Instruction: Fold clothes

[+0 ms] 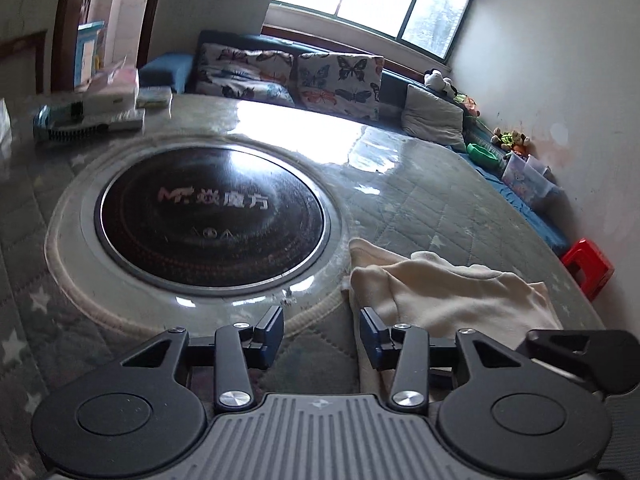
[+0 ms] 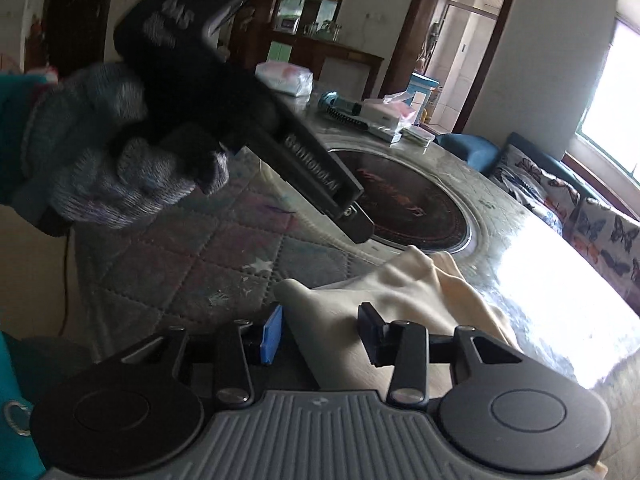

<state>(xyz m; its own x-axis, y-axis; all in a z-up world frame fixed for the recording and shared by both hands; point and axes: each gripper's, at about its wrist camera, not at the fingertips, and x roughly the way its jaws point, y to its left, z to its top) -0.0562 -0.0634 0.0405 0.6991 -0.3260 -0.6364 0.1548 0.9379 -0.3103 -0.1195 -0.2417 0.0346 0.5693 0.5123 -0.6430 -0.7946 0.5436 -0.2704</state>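
On the far left of the round table (image 1: 420, 200), beyond its rim, lie a few boxes and packets (image 1: 112, 108). The black round hob (image 1: 212, 220), set in the middle of the quilted cover, fills the left half of the left wrist view. Just right of it lies the cream garment (image 1: 448, 288), crumpled flat on the cover near the table's edge. The left gripper (image 1: 322, 334) hovers at the garment's left border with its jaws parted and only table cover between them. In the right wrist view, a gloved hand (image 2: 100, 152) holds that tool (seen from the side, upper left). The right gripper (image 2: 320, 334) stands with jaws apart over the cloth, its pads not pressing it. Butterfly cushions (image 1: 288, 76) line the sofa behind.
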